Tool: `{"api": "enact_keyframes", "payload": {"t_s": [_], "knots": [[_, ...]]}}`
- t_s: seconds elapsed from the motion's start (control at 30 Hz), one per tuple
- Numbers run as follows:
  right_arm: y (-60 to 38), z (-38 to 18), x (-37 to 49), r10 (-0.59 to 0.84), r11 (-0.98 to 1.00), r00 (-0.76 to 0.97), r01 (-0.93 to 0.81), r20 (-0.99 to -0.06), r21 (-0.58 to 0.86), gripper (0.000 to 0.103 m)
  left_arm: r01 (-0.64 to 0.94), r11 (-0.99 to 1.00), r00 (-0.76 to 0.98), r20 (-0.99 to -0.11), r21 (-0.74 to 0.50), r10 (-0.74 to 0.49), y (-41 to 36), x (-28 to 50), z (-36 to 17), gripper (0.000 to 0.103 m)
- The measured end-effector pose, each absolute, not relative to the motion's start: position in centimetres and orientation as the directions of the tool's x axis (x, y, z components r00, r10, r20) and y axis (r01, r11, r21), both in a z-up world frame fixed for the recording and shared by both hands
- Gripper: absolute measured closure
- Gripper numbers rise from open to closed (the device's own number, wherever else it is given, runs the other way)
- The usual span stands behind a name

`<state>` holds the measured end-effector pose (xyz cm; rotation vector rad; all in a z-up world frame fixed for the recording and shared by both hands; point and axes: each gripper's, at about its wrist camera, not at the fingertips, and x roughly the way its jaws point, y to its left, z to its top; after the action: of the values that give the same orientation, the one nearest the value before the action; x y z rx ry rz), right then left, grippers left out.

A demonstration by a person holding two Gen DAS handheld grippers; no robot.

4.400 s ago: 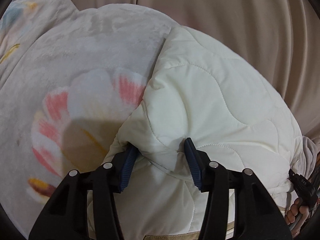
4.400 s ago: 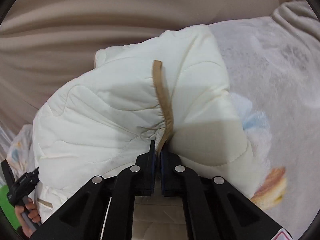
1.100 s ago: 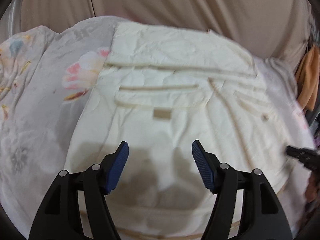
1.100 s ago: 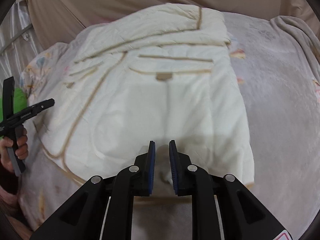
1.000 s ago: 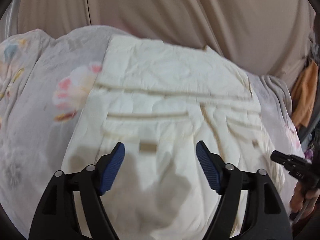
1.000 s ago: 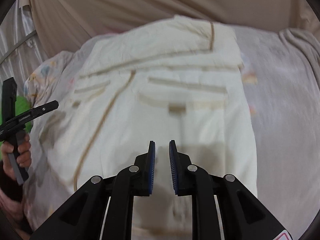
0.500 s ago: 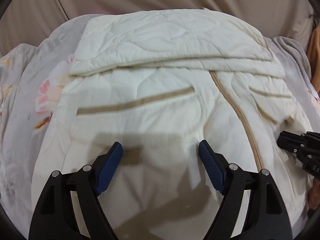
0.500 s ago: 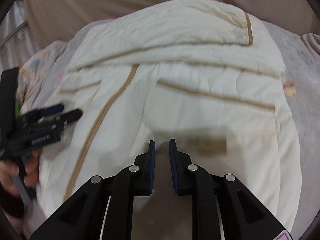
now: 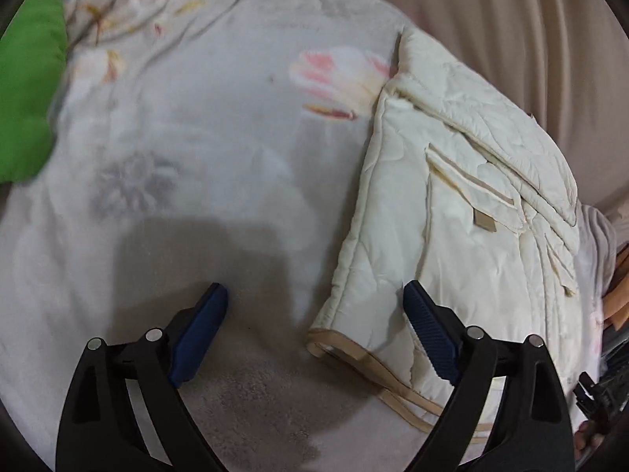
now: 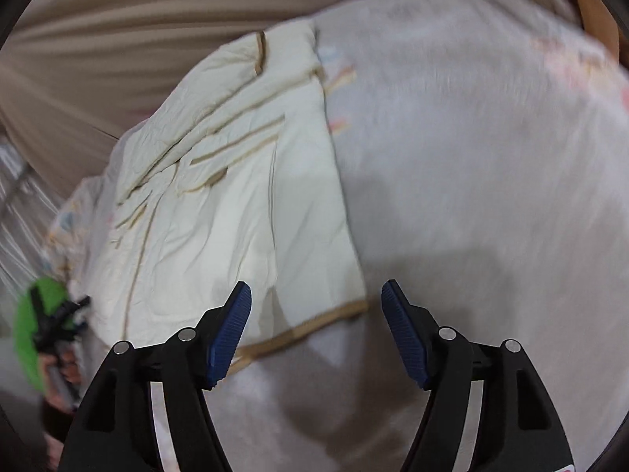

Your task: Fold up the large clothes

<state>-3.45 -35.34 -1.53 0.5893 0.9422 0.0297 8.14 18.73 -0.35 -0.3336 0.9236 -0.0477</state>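
Both jaws gape, released: the left gripper over the cream jacket's hem corner at 5 o'clock, the right gripper at the jacket hem on the blanket.

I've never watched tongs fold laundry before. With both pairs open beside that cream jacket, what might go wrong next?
1. The jacket is puffy; its stacked folds could spring open.
2. The left tongs straddle its tan-trimmed corner and might pinch the fleece blanket too.
3. The right tongs view is blurred, so aim at the hem may be off.
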Motion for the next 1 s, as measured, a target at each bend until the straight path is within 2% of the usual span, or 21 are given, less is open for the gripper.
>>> {"api": "enact_keyframes", "payload": {"t_s": [0.03, 0.07, 0.1, 0.13, 0.17, 0.33, 0.53, 0.67, 0.7, 0.83, 0.9, 1.0], "knots": [[-35.1, -2.1, -3.3, 0.286, 0.835, 0.601, 0.227, -0.747, 0.502, 0.036, -0.079, 0.945, 0.599, -0.773, -0.317, -0.209, 18.2, 8.0, -0.4, 0.02], [-34.6, -2.0, -3.2, 0.263, 0.845, 0.617, 0.224, -0.742, 0.486, 0.053, -0.048, 0.936, 0.594, -0.763, -0.347, -0.253, 17.5, 7.8, -0.4, 0.038], [-34.0, -2.0, -2.9, 0.25, 0.861, 0.616, 0.213, -0.747, 0.463, 0.084, -0.013, 0.93, 0.582, -0.759, -0.367, -0.292, 16.6, 7.6, -0.3, 0.05], [-33.5, -2.1, -2.7, 0.273, 0.857, 0.608, 0.198, -0.745, 0.476, 0.092, 0.006, 0.93, 0.575, -0.76, -0.367, -0.304, 16.2, 7.4, -0.2, 0.069], [-33.3, -2.1, -2.7, 0.303, 0.838, 0.614, 0.192, -0.729, 0.51, 0.096, 0.031, 0.926, 0.576, -0.751, -0.375, -0.323, 15.7, 7.1, 0.1, 0.086], [-32.1, 1.2, -5.7, 0.288, 0.84, 0.713, 0.133, -0.64, 0.526, 0.099, 0.101, 0.914, 0.644, -0.675, -0.393, -0.361, 15.9, 3.1, 3.2, 0.094], [-31.7, 6.2, -13.9, 0.308, 0.84, 0.811, 0.013, -0.497, 0.542, 0.099, 0.212, 0.852, 0.701, -0.533, -0.479, -0.474, 18.6, -6.9, 7.6, 0.095], [-32.2, 9.3, -21.7, 0.324, 0.82, 0.883, -0.084, -0.339, 0.566, 0.099, 0.266, 0.813, 0.772, -0.391, -0.517, -0.501, 21.5, -13.6, 11.2, 0.095], [-32.4, 10.3, -23.5, 0.33, 0.811, 0.899, -0.113, -0.29, 0.574, 0.099, 0.29, 0.8, 0.796, -0.333, -0.525, -0.506, 22.2, -15.4, 12.5, 0.095], [-32.7, 14.2, -27.5, 0.33, 0.789, 0.939, -0.217, -0.099, 0.574, 0.099, 0.336, 0.816, 0.855, -0.211, -0.471, -0.474, 22.3, -17.7, 16.7, 0.094], [-32.6, 15.5, -26.9, 0.321, 0.788, 0.946, -0.237, -0.051, 0.567, 0.099, 0.326, 0.838, 0.87, -0.207, -0.437, -0.447, 21.4, -16.4, 17.7, 0.094], [-32.9, 15.3, -22.9, 0.295, 0.795, 0.951, -0.193, -0.089, 0.574, 0.099, 0.28, 0.862, 0.866, -0.276, -0.422, -0.417, 20.2, -11.5, 17.2, 0.094]]}}
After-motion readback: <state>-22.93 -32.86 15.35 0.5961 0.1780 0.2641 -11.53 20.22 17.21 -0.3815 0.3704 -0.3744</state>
